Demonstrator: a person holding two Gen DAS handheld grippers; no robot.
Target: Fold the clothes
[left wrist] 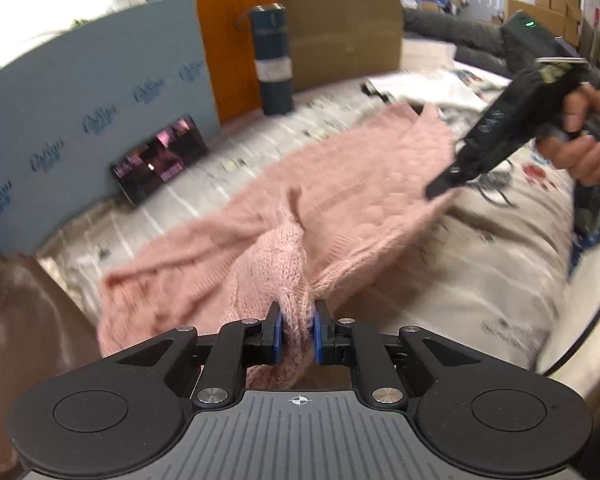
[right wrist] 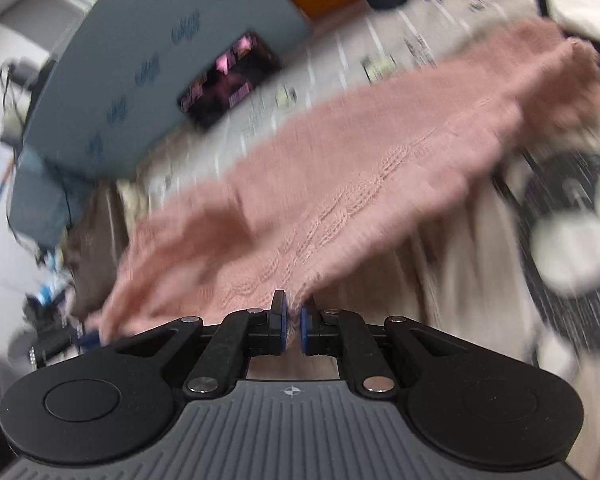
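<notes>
Left gripper (left wrist: 296,330), black two-finger linkage with blue pads (left wrist: 277,334), pinched on a bunched fold of the fuzzy pink open-knit sweater (left wrist: 340,200); the gathered wool rises in a hump between and just ahead of the pads. From this pinch the sweater fans forward and to the right across the printed, newspaper-patterned cloth covering the table (left wrist: 480,288), its cable ribbing and loose fibres visible. Ahead and to the right, the right gripper (left wrist: 440,188) angles down to the sweater's far edge, a person's hand (left wrist: 580,140) wrapped around its handle with fingers curled. Further ahead stand a dark blue cylindrical bottle with a pale label (left wrist: 274,60), upright, an orange panel (left wrist: 230,44) and a brown cardboard panel (left wrist: 340,28) behind it, and, ahead to the left, a grey-blue foam board with repeated printed logos (left wrist: 80,120) against which a dark glossy packet with pink print (left wrist: 160,160) leans. In the right wrist view, the right gripper (right wrist: 294,328) has its blue pads (right wrist: 305,330) closed on the thin hem of the sweater (right wrist: 360,160), which stretches as a blurred band ahead and to the right above the cloth (right wrist: 380,56).
</notes>
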